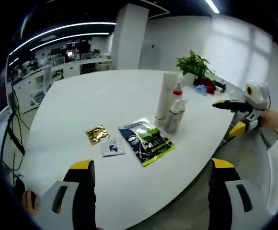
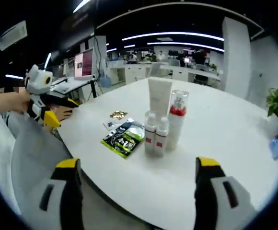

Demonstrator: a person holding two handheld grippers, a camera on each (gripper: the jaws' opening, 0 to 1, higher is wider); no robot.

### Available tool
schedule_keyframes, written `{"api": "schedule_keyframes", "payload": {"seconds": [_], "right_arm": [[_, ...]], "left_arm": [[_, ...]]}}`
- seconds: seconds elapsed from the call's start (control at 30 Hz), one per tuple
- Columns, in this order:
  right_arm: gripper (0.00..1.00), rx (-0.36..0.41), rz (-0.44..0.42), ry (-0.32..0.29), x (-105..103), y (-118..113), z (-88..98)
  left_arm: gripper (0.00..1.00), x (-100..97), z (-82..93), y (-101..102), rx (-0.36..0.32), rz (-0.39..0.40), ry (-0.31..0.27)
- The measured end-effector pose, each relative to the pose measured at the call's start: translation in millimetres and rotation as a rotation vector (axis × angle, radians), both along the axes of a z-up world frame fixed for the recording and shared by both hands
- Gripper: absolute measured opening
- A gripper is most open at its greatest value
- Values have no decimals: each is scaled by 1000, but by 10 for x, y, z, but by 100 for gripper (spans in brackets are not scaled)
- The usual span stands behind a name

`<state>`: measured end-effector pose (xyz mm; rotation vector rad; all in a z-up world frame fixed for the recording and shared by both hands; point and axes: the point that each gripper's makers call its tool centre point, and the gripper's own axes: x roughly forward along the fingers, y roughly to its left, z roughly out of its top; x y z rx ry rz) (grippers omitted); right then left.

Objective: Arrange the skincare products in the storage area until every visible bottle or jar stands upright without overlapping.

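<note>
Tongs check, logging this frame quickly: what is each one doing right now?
Left tongs: open, holding nothing, short of the white table.
Right tongs: open, holding nothing, facing the bottles.

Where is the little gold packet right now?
In the left gripper view the gold packet lies flat on the white table, beside a small silver packet.

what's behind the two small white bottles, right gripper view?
Behind the two small bottles: the tall white tube, with the red-collared pump bottle beside them. The bottles hide the tube's base; whether they touch is unclear.
</note>
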<state>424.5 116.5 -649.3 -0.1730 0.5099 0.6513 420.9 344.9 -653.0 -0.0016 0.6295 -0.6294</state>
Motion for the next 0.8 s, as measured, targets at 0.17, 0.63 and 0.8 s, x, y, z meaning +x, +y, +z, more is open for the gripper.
{"api": "schedule_keyframes", "payload": {"seconds": [0.17,0.63,0.8], "right_arm": [[99,11,-18,-11,27,-25,13],[99,-1,-10,-17,28,-11,-17],[99,-15,-3,-22,42,-1,-34]], "left_arm": [[97,-47,-26,1,8,5,8],[96,22,-31,4,39,22,3],[89,112,-115,69,74,41,16]]}}
